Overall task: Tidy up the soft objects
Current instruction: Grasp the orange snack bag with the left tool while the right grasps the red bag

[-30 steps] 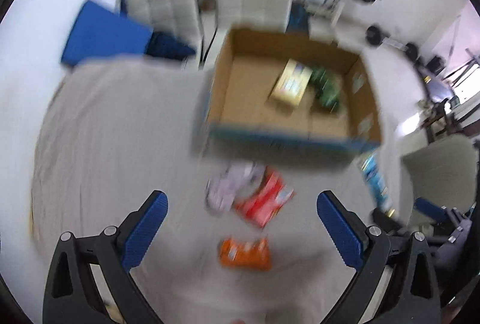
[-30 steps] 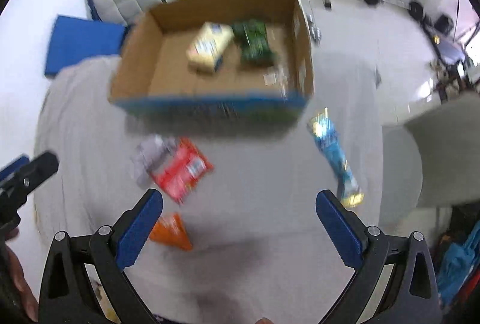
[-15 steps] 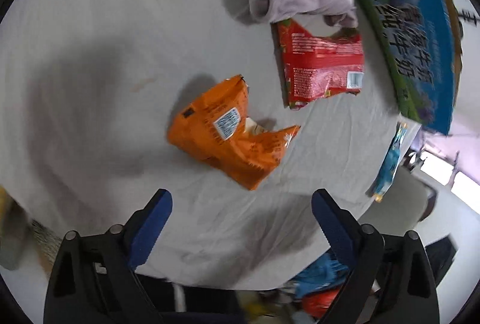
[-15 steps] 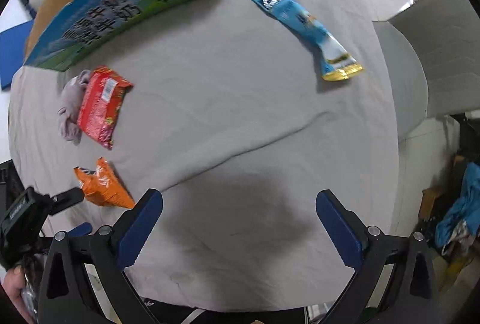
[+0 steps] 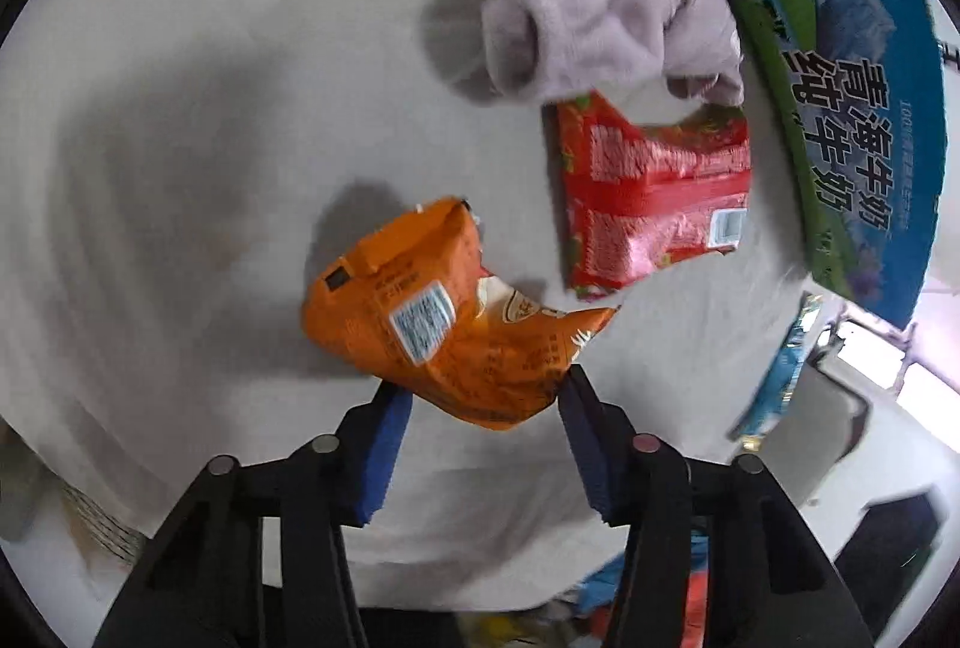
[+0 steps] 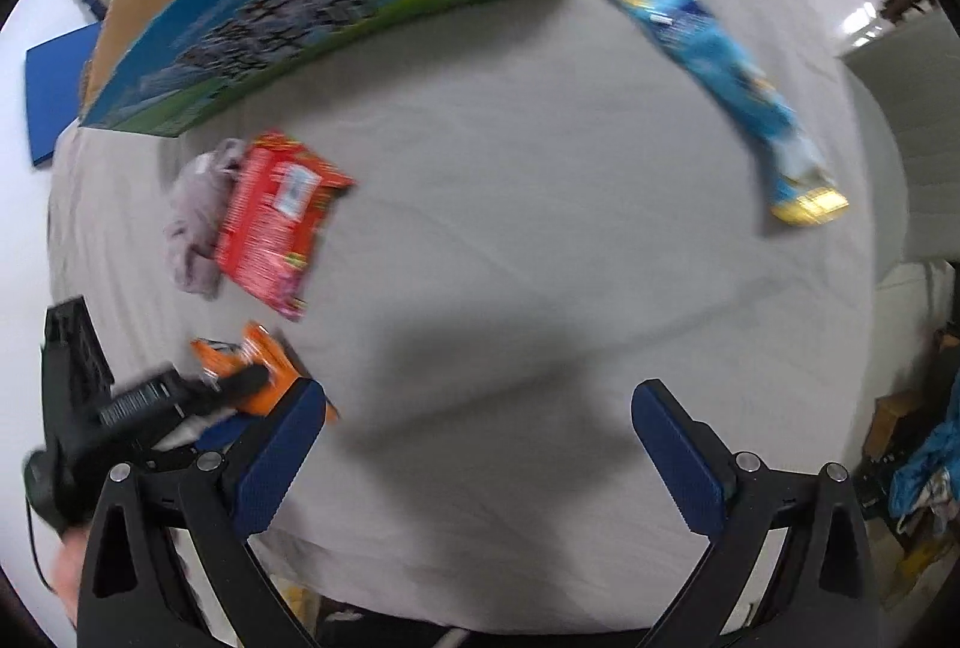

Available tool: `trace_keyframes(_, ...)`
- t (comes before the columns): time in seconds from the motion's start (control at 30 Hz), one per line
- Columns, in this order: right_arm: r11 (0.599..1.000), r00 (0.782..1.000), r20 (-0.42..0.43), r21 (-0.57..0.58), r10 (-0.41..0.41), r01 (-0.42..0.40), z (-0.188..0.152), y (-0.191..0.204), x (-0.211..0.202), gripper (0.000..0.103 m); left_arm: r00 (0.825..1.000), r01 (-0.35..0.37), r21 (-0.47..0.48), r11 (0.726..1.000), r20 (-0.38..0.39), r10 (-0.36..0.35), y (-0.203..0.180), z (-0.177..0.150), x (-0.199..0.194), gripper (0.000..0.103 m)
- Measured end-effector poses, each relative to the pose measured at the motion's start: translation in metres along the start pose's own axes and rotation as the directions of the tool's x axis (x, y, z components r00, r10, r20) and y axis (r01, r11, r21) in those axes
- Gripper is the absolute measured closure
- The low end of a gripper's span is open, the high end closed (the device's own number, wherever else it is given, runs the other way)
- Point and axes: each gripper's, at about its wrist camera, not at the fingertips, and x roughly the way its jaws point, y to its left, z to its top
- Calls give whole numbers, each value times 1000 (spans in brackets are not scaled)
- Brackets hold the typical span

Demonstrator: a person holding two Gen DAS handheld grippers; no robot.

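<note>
An orange snack bag [image 5: 456, 324] lies on the grey cloth. My left gripper [image 5: 483, 396] has its jaws narrowed around the bag's near edge, and the blue pads touch or nearly touch it. A red snack pack [image 5: 654, 204] and a crumpled lilac cloth [image 5: 606, 12] lie beyond it. In the right wrist view the same orange bag [image 6: 264, 366], red pack [image 6: 276, 222] and lilac cloth [image 6: 192, 222] lie at the left, with the left gripper reaching in over the bag. My right gripper [image 6: 480, 402] is open and empty above bare cloth. A long blue snack pack [image 6: 726, 84] lies at the far right.
A cardboard box with a blue and green printed side [image 6: 336, 0] stands at the back of the cloth-covered table [image 6: 510, 228]; it also shows in the left wrist view [image 5: 840, 108]. The table's front edge is close below both grippers. A blue mat [image 6: 54, 96] lies on the floor.
My left gripper has dropped toward the orange bag and narrowed its jaws around the bag's near edge. My right gripper has come lower over the cloth and stays open.
</note>
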Motion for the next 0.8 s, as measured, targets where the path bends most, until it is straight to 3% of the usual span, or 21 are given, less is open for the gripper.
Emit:
trace_keyframes(0.07, 999, 999, -32, 5, 40, -39, 13, 21, 12, 0, 996, -87, 62, 994, 33, 85, 0, 2, -7, 58)
trace_keyframes(0.13, 996, 994, -64, 19, 85, -84, 28, 41, 25, 0, 979, -198, 154, 968, 86, 187, -8, 7, -16, 59)
trace_keyframes(0.2, 993, 989, -92, 41, 116, -112, 39, 59, 38, 0, 938, -339, 244, 909, 162, 306, -16, 9, -22, 59)
trace_keyframes(0.23, 991, 986, -106, 55, 127, -122, 45, 68, 47, 0, 905, -421, 293, 859, 205, 373, -20, 11, -23, 60)
trace_keyframes(0.37, 983, 979, -138, 130, 148, -130, 63, 94, 79, 0, 817, -575, 365, 732, 305, 490, -27, 18, -22, 60)
trace_keyframes(0.4, 979, 977, -141, 153, 158, -136, 66, 98, 86, 0, 810, -584, 370, 722, 311, 496, -29, 20, -22, 60)
trace_keyframes(0.47, 969, 973, -147, 201, 178, -147, 71, 103, 99, 4, 830, -556, 350, 754, 287, 479, -26, 25, -25, 59)
trace_keyframes(0.57, 968, 977, -142, 217, 156, -124, 73, 110, 105, 20, 919, -390, 255, 885, 177, 354, -5, 33, -36, 55)
trace_keyframes(0.63, 982, 983, -148, 171, 106, -81, 74, 117, 103, 37, 965, -253, 165, 953, 119, 236, 13, 35, -46, 52)
trace_keyframes(0.8, 1000, 982, -190, 21, 8, -4, 63, 118, 100, 47, 987, -123, 18, 992, 111, 120, 45, 33, -63, 45)
